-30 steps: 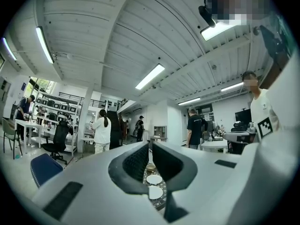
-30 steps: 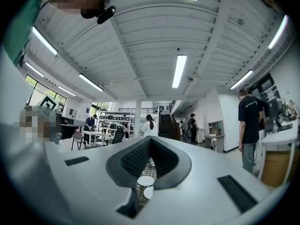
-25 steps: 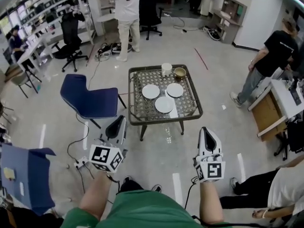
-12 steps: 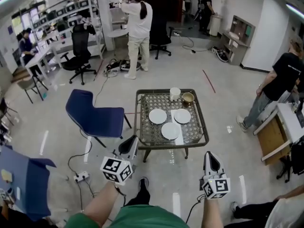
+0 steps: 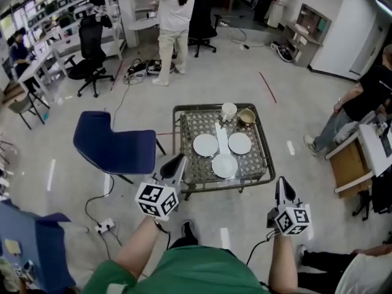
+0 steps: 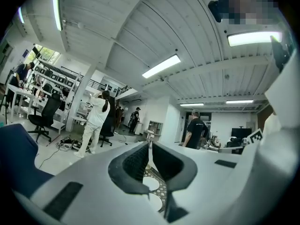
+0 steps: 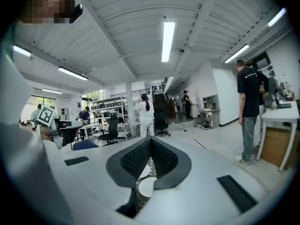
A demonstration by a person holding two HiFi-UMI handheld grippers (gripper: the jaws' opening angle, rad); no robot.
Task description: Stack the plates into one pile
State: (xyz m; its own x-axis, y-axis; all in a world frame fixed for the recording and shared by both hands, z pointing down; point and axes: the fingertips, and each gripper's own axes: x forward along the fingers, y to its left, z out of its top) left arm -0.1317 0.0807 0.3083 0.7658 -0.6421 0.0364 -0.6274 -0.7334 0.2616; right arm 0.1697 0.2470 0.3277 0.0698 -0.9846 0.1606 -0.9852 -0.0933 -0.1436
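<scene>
**Plates (image 5: pixel 206 144) still unstacked as grippers reach the table**

Three white plates lie separately on the mesh-topped table (image 5: pixel 191 125), two side by side and the third nearer the person. Over the past second the person has closed in, bringing the left gripper (image 5: pixel 181 159) and the right gripper (image 5: pixel 282 182) up to the table's near edge. Both pairs of jaws are pressed together with nothing between them. No plate has been lifted, and the stacking looks about to begin.

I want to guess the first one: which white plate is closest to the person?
The front plate, alone at the near edge of the table; the left plate and right plate sit side by side behind it.
</scene>
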